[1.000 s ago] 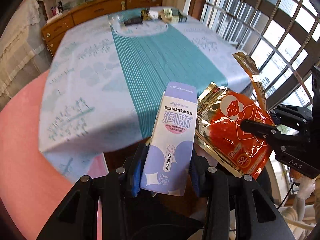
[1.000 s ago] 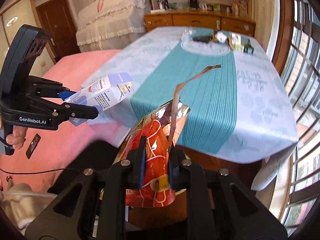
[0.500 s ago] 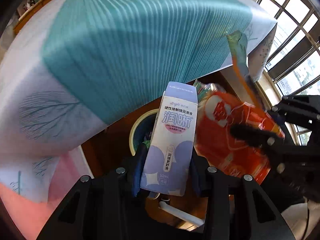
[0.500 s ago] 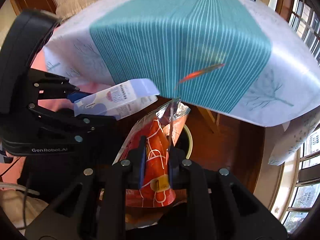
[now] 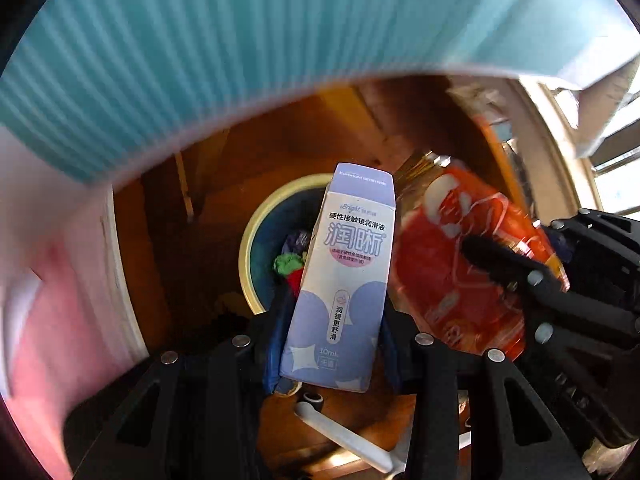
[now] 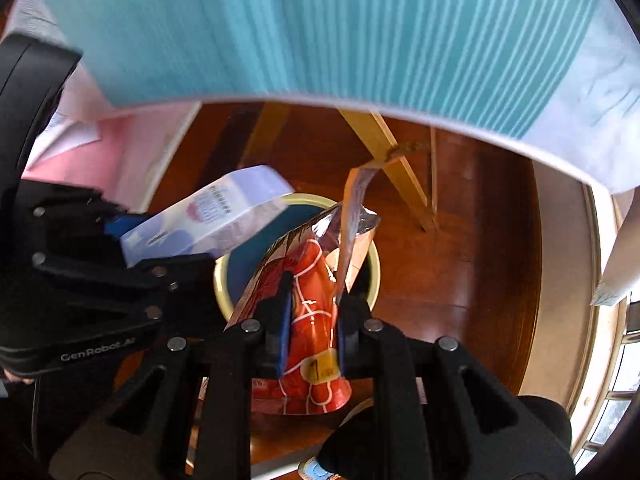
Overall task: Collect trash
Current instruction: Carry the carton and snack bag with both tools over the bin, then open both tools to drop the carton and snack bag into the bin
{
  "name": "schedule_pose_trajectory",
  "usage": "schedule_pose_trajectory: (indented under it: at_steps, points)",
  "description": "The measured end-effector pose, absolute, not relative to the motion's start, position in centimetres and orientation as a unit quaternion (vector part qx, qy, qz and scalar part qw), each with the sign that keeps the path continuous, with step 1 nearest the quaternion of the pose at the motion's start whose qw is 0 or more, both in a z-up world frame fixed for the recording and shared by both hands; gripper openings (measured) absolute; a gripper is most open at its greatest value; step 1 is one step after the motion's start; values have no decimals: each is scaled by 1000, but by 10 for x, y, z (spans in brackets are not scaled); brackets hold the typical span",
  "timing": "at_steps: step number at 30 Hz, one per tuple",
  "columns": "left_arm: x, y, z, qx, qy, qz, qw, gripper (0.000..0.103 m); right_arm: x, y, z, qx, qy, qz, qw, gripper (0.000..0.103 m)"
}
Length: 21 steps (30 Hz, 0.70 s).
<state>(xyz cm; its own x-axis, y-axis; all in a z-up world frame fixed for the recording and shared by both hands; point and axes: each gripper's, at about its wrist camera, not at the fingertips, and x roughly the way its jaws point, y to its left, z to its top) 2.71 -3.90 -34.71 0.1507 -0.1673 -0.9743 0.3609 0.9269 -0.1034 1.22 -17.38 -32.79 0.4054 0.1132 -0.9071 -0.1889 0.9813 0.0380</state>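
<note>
My left gripper [image 5: 332, 320] is shut on a lavender and white carton [image 5: 344, 272], held upright above a round bin [image 5: 256, 240] with a cream rim and dark blue inside. My right gripper [image 6: 312, 312] is shut on a torn red and foil snack wrapper [image 6: 312, 304], held over the same bin [image 6: 374, 268]. The carton [image 6: 216, 216] shows left of the wrapper in the right wrist view. The wrapper [image 5: 460, 264] shows right of the carton in the left wrist view. Green and red scraps [image 5: 290, 266] lie in the bin.
The bin stands on a dark wooden floor [image 6: 460, 264] under the table. The teal striped tablecloth [image 6: 340, 28] hangs overhead. A wooden table leg [image 6: 392, 164] slants behind the bin. A pink rug [image 5: 52, 264] lies to the left. Windows [image 6: 612, 380] are at right.
Both grippers have dropped from table height to below the table edge, still holding the carton and the wrapper. The bin now lies right under them.
</note>
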Motion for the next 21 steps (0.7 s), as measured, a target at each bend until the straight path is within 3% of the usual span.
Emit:
schedule_pose_trajectory:
  at_steps: [7, 21]
  points:
    - [32, -39, -397, 65, 657, -150, 736, 39, 33, -183, -360, 2, 554, 58, 830, 15]
    - [67, -33, -411, 39, 676, -137, 723, 40, 65, -197, -406, 19, 578, 39, 815, 15]
